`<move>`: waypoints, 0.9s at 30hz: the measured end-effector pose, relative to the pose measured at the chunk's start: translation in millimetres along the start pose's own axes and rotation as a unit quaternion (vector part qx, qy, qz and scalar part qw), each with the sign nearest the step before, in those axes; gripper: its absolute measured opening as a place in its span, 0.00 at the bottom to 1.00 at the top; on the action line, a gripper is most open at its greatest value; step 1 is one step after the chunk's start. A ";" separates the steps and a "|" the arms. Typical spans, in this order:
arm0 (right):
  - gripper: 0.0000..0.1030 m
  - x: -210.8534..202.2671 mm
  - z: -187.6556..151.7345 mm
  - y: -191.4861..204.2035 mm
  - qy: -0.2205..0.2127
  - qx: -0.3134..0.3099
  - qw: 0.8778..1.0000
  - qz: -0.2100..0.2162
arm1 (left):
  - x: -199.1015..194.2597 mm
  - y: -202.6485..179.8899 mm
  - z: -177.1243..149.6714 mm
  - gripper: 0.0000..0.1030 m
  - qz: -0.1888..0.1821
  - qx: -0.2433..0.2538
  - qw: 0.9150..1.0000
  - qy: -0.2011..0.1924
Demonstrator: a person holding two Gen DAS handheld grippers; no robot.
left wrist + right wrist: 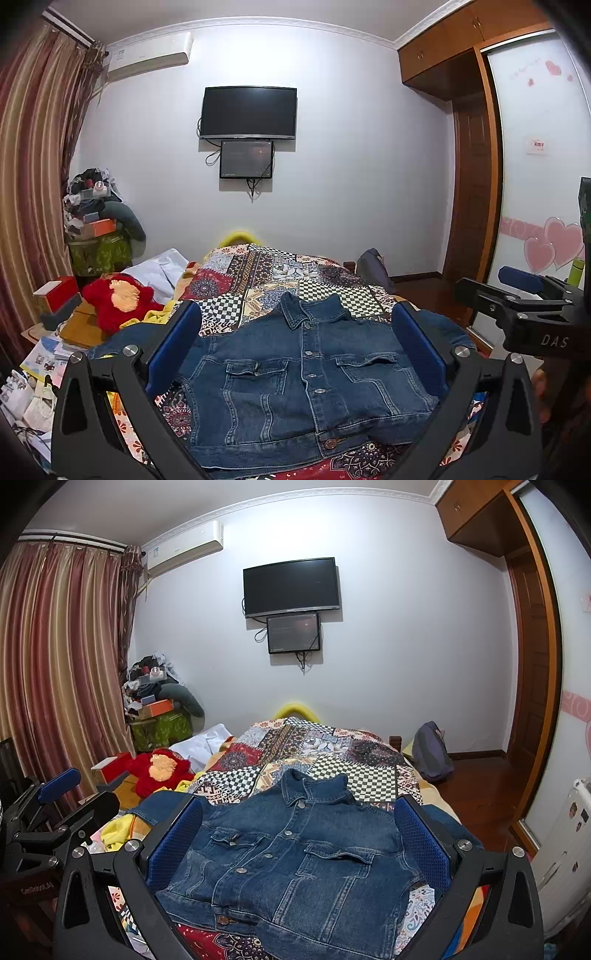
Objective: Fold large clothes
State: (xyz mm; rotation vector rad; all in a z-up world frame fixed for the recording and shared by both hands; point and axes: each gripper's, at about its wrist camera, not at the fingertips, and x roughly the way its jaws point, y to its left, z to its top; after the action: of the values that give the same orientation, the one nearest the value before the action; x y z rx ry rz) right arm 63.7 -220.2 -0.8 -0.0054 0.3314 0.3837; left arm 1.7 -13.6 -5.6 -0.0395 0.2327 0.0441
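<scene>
Before you: blue denim jacket [306,384] flat on patchwork quilted bed [258,273]; red plush toy [118,301] to its left; black wall television [248,112] behind.

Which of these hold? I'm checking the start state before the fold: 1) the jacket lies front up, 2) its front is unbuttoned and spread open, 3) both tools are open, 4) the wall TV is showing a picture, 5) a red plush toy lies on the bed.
1. True. The blue denim jacket lies front up on the patchwork quilt, collar at the far end.
2. False. Its front is closed and the buttons look done up.
3. True. The left tool and the right tool are both open and hold nothing.
4. False. The black wall-mounted television has a dark screen.
5. True. The red plush toy lies left of the jacket.
</scene>
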 end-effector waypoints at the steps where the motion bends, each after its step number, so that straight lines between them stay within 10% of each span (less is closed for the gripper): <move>1: 1.00 0.2 -0.3 0.7 0.000 0.000 1.000 0.000 | 0.4 0.6 -0.6 1.00 0.000 -0.001 1.000 0.000; 27: 1.00 6.3 1.1 0.4 0.005 -0.006 1.000 0.001 | 8.2 7.8 -1.9 1.00 -0.004 -0.014 1.000 0.003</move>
State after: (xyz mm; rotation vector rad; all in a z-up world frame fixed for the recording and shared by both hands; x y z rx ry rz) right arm 69.5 -217.5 -1.8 -0.0193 0.3396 0.3880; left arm 8.9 -5.6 -9.6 -0.0688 0.2385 0.0402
